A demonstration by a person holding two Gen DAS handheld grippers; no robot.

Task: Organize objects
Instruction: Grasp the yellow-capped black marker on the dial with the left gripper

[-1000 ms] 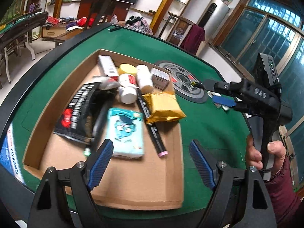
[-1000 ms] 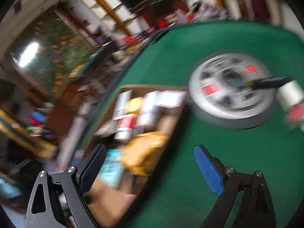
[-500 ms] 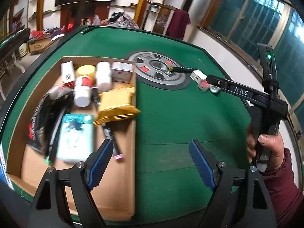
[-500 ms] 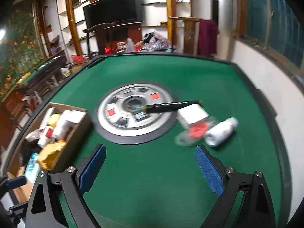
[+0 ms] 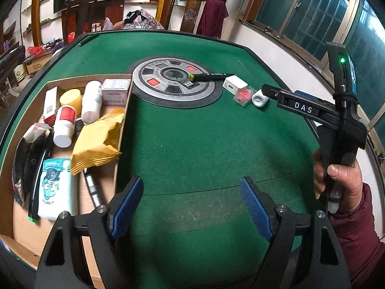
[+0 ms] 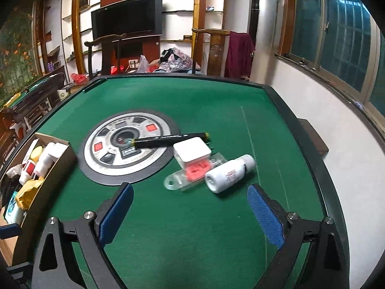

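A green felt table (image 6: 192,228) with a dark raised rim fills most of the room in front of me. On its left side sits an open cardboard box (image 5: 121,130), already crowded: a yellow crinkled packet (image 5: 96,142) leans against the right wall, a light blue tissue pack (image 5: 54,190) lies nearer the person, and toward the far end lie 2 white bottles, 1 with a red label (image 5: 63,125) and 1 plain (image 5: 91,101), beside a yellow lid (image 5: 71,97) and a small grey box (image 5: 115,91). A dark pouch (image 5: 26,159) fills the left edge.

At the table's centre is a round grey dial (image 6: 127,147) with red buttons. A black marker (image 6: 168,138) lies across its right edge, its far tip reaching onto the felt. Just right of the dial, a white square charger (image 6: 191,151) touches a clear packet with a red insert (image 6: 197,171), and a small white bottle (image 6: 228,173) lies on its side against that packet.

The left gripper (image 5: 192,209) hovers over bare felt beside the box, jaws spread wide with nothing between them. The right gripper (image 6: 190,214), held by a hand (image 5: 341,183) in a dark red sleeve, points at the loose items, jaws also wide apart and empty.
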